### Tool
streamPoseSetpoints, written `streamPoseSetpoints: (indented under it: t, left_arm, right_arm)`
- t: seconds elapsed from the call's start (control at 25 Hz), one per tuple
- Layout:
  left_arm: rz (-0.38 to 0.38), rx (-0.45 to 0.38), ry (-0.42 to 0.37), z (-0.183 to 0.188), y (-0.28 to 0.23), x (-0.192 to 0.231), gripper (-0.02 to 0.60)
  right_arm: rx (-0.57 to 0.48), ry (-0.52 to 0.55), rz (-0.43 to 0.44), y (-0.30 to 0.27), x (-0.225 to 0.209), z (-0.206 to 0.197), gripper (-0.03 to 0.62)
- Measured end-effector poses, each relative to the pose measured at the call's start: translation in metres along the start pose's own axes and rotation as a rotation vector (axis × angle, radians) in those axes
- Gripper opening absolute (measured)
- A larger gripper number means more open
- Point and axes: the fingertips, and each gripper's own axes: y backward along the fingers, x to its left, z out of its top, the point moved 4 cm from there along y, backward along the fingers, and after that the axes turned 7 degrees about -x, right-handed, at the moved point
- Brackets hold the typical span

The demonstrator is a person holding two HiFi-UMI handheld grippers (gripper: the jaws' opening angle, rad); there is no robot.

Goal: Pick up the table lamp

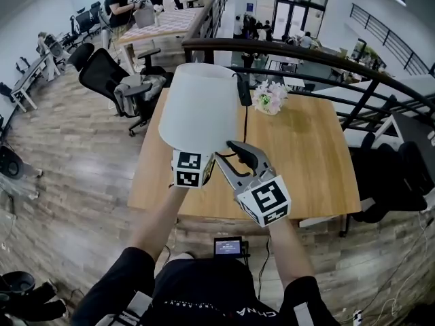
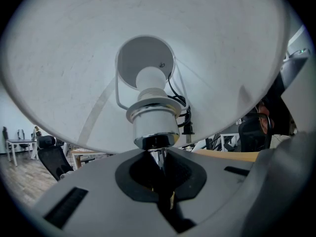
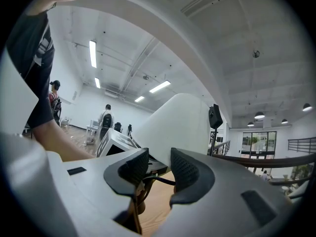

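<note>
The table lamp's white shade (image 1: pixel 200 104) hangs above the near left part of the wooden table (image 1: pixel 306 161). In the left gripper view I look up into the shade (image 2: pixel 74 58) at its chrome socket (image 2: pixel 153 127). My left gripper (image 2: pixel 159 164) is shut on the thin chrome stem right under that socket. In the head view only its marker cube (image 1: pixel 192 168) shows beneath the shade. My right gripper (image 1: pixel 223 151) sits just right of the left one, and its jaws (image 3: pixel 159 164) stand a little apart. A black cord (image 3: pixel 157 179) crosses behind the gap and the pads do not press on it.
A bunch of pale flowers (image 1: pixel 270 97) and a black speaker (image 1: pixel 243 90) stand at the table's far side. A dark railing (image 1: pixel 326 60) runs behind it. Black office chairs (image 1: pixel 112 80) stand to the left, a small screen (image 1: pixel 228 246) sits near my body, and people (image 1: pixel 122 5) work far back.
</note>
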Motion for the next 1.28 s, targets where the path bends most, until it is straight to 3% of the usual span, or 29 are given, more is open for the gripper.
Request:
streamPoseSetpoints:
  t: [0.4, 0.84, 1.28]
  left_arm:
    - [-0.041, -0.016, 0.021, 0.005, 0.063, 0.009, 0.017]
    - [-0.05, -0.039, 0.054, 0.003, 0.178, 0.042, 0.017]
    - [-0.099, -0.038, 0.078, -0.005, 0.297, 0.04, 0.017]
  right_arm:
    - [0.012, 0.006, -0.039, 0.009, 0.067, 0.016, 0.155]
    - [0.041, 0.013, -0.06, 0.009, 0.187, 0.035, 0.155]
    - [0.073, -0.016, -0.109, 0.042, 0.306, 0.044, 0.155]
